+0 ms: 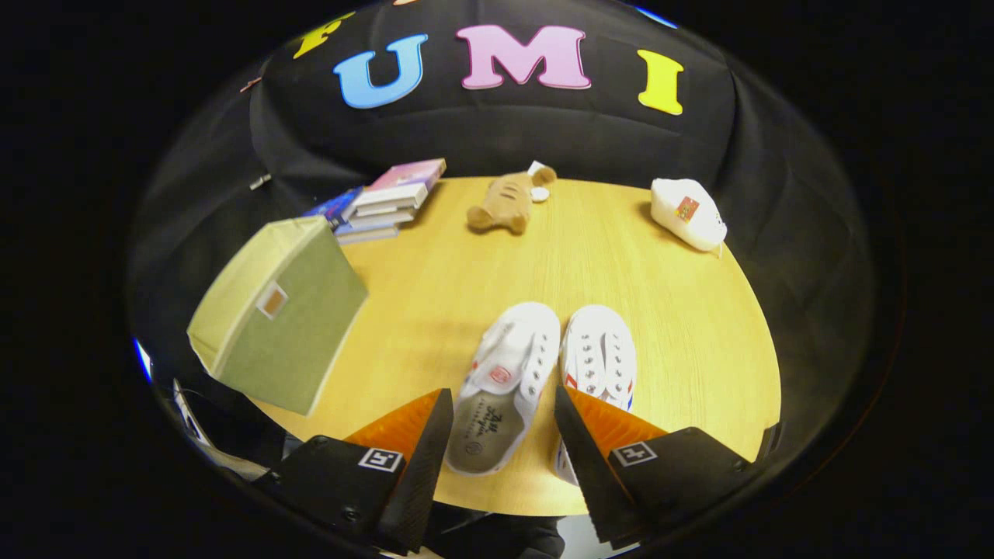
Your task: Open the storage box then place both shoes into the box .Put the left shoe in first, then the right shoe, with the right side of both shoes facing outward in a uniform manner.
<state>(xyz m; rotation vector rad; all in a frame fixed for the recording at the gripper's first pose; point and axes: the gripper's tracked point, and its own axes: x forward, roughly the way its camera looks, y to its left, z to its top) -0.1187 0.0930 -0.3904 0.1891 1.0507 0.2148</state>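
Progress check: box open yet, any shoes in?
Nothing looks done: the green storage box sits closed on the table. Both white shoes lie side by side outside it. The gripper is open, empty, heel of one shoe between its fingers. Opening and both placements remain.

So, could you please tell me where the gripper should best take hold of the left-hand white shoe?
Probably at the heel collar of the left-hand white shoe. Its opening faces up, nearest the open gripper, toe pointing away. Come down from above at the near end, one finger inside the opening and one outside the heel wall; that thin rim suits the jaws better than the wide upper.
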